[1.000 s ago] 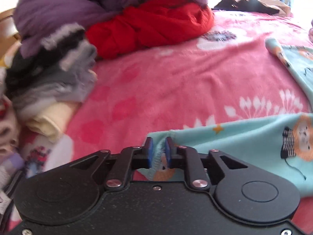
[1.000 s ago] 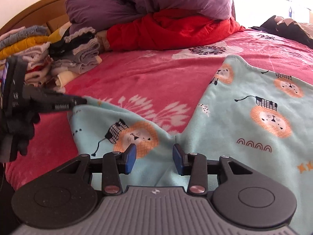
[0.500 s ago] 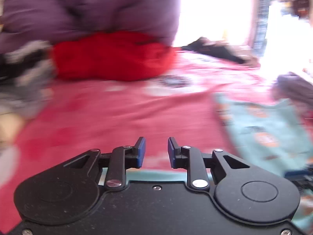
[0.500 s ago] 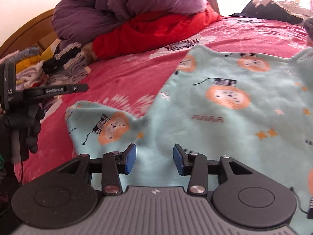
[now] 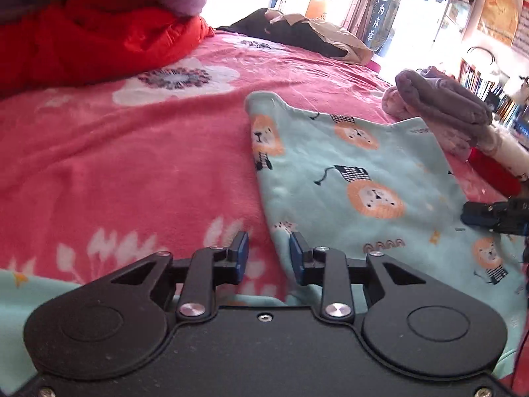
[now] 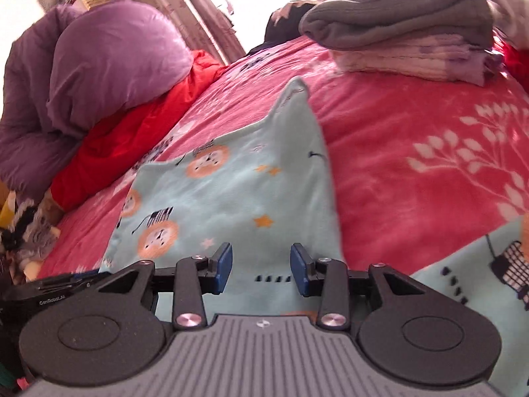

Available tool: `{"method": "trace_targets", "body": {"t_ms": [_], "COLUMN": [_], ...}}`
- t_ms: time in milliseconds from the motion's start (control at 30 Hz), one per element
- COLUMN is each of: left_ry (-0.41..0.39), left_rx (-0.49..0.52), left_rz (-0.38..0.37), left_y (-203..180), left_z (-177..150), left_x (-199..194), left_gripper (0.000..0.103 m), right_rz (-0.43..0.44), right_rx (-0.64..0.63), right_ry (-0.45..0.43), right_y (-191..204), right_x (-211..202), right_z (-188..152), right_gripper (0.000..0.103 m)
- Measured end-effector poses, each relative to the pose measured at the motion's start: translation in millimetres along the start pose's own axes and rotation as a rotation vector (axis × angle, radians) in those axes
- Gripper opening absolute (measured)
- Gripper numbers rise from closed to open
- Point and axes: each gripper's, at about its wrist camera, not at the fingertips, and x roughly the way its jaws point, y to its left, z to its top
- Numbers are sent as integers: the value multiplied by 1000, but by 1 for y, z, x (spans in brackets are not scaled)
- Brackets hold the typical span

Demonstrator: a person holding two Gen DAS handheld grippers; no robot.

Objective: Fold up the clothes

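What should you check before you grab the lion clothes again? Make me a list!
1. Left tool empty: ok, its jaws have just been opening, nothing pinched.
2. Right tool empty: ok, jaws apart above the cloth.
3. Lion-print garment lying flat on the pink blanket: ok.
4. Garment edge near left tool: ok, it runs beside the right pad.
5. Folded grey pile clear of the garment: ok.
6. Garment's near hem: cannot tell, hidden by the tools.

One mint-green lion-print garment (image 5: 357, 178) lies on one pink floral blanket (image 5: 132, 152). Two grippers show, the left gripper (image 5: 268, 254) and the right gripper (image 6: 260, 264). One folded clothes stack (image 6: 406, 29), one red bundle (image 5: 92, 43), one purple duvet (image 6: 109, 69).
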Motion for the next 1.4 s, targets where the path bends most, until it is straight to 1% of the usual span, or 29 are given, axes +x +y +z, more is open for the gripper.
{"method": "trace_targets", "body": {"t_ms": [33, 67, 100, 133, 200, 300, 367, 433, 500, 533, 633, 700, 733, 767, 800, 833, 867, 900, 967, 1033, 1100, 1133, 1167, 1200, 1233, 1300, 1333, 1367, 1400], "left_ry": [-9, -23, -39, -49, -66, -93, -76, -51, -10, 4, 50, 86, 91, 91, 88, 79, 67, 49, 1, 13, 40, 59, 80, 92, 94, 76, 46, 25, 9], "left_rx": [5, 6, 11, 14, 15, 17, 34, 42, 48, 58, 87, 105, 102, 73, 25, -2, -15, -3, 57, 107, 153, 152, 137, 100, 67, 39, 41, 32, 24], "left_rz": [24, 41, 54, 52, 28, -42, -71, -89, -86, -73, -19, 48, 72, 71, 59, 62, 74, 75, 63, 66, 74, 88, 109, 109, 112, 143, 146, 128, 114], "left_y": [1, 1, 1, 0, -3, -11, -17, -19, -19, -19, -14, -8, -4, 2, 9, 13, 15, 11, -3, -14, -25, -24, -19, -12, -8, -7, -8, -9, -11], "left_z": [1, 4, 6, 11, 22, 47, 66, 83, 95, 100, 104, 103, 103, 104, 105, 107, 108, 109, 112, 115, 117, 117, 116, 118, 121, 128, 127, 124, 119], "left_x": [-3, -5, -9, -11, -14, -8, 9, 30, 57, 69, 101, 120, 126, 129, 129, 126, 123, 117, 105, 113, 125, 134, 144, 149, 146, 133, 121, 107, 93], "left_gripper": [38, 34, 34, 34, 34, 35, 35, 35, 35, 35, 35, 33, 35, 36, 36, 35, 34, 33, 33, 33, 33, 34, 39, 41, 41, 38, 37, 37, 37], "right_rz": [3, 8, 14, 14, 1, 54, 76, 71, 71, 71, 33, -1, -14, -29, -43, -45, -38, -31, -22, -17, -31, -37, -40, -42, -47, -52, -52, -54, -66], "right_rx": [37, 72, 94, 94, 55, -16, -106, -187, -195, -194, -196, -198, -205, -216, -217, -204, -194, -192, -208, -255, -281, -281, -277, -275, -272, -244, -232, -233, -242], "right_ry": [-6, -14, -23, -31, -39, -31, -17, 11, 29, 38, 50, 50, 51, 64, 79, 79, 72, 67, 44, 18, 37, 59, 75, 82, 85, 87, 84, 76, 65], "right_y": [-9, -16, -21, -23, -20, -7, 11, 24, 24, 23, 12, 1, -6, -13, -19, -24, -27, -27, -24, -17, -16, -17, -18, -19, -19, -22, -23, -23, -21], "right_x": [-3, -6, -8, -10, -9, 2, 13, 30, 46, 55, 77, 91, 96, 103, 108, 111, 111, 109, 102, 98, 104, 111, 116, 120, 122, 118, 114, 106, 97], "right_z": [3, 6, 10, 15, 25, 49, 65, 82, 98, 106, 120, 123, 124, 123, 122, 121, 121, 121, 122, 123, 125, 126, 127, 128, 130, 135, 137, 138, 137], "right_gripper": [39, 39, 39, 39, 42, 42, 42, 42, 42, 42, 42, 41, 36, 32, 21, 16, 16, 16, 17, 21, 21, 21, 21, 19, 14, 10, 11, 13, 25]}}
